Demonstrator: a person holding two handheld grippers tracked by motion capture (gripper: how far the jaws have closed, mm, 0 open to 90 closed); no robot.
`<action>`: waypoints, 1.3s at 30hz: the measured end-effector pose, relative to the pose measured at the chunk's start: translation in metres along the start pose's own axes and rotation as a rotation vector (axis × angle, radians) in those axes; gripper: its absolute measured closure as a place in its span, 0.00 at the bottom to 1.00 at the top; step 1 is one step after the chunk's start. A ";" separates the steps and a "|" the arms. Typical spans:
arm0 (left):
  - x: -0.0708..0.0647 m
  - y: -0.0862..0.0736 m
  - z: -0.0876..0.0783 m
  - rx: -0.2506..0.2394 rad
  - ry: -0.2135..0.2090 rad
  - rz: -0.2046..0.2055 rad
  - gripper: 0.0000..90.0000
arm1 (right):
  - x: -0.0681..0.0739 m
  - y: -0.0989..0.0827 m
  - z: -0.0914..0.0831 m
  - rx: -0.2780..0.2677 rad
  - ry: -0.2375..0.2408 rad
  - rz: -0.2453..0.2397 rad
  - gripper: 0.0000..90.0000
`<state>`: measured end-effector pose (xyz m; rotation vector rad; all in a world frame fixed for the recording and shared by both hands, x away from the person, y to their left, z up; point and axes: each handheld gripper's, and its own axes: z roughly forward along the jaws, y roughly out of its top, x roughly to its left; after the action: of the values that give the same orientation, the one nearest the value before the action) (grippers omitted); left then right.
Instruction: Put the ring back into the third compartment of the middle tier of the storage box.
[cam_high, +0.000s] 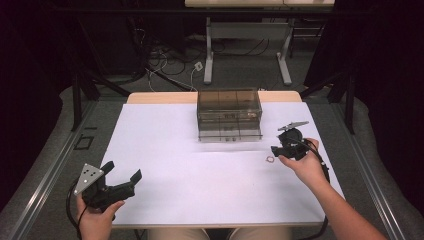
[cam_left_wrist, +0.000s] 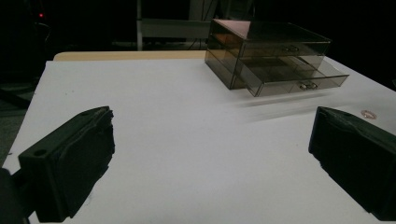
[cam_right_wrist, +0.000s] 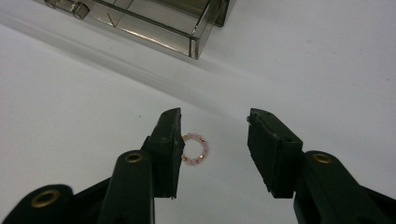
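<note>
Your right gripper (cam_right_wrist: 212, 135) hangs low over the white table (cam_high: 165, 165) with its jaws partly open. A small bead ring (cam_right_wrist: 195, 149) lies flat on the table between them, up against the inner face of the left-hand jaw in the right gripper view; whether that jaw touches it I cannot tell. The other jaw stands clear of it, so nothing is gripped. In the high view the ring (cam_high: 269, 159) sits just left of your right gripper (cam_high: 275, 150), in front of the box and near its right end.

Your left gripper (cam_high: 124, 171) rests at the near left corner of the table, jaws wide open and empty, well apart from the ring.

The ring is a thin loop of pale pink beads with a few gold ones spaced along it. It lies on bare table.

The box (cam_high: 229, 115) is a smoky clear drawer unit standing at the far middle of the table. In the left gripper view its lower drawer (cam_left_wrist: 299, 79) is pulled out part way.
</note>
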<state>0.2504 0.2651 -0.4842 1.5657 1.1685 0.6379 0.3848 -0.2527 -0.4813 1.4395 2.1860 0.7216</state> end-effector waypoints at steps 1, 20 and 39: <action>0.000 0.000 0.000 0.001 -0.001 0.000 0.01 | 0.000 0.001 0.001 0.005 0.003 0.017 0.61; 0.002 -0.002 0.001 0.013 0.000 -0.005 0.01 | -0.006 -0.001 0.027 0.134 0.038 0.172 0.73; 0.004 -0.003 0.002 0.014 0.004 -0.011 0.01 | -0.007 -0.008 0.044 0.164 0.041 0.209 0.82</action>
<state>0.2528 0.2676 -0.4881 1.5693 1.1861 0.6276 0.4082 -0.2538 -0.5196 1.7710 2.1906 0.6582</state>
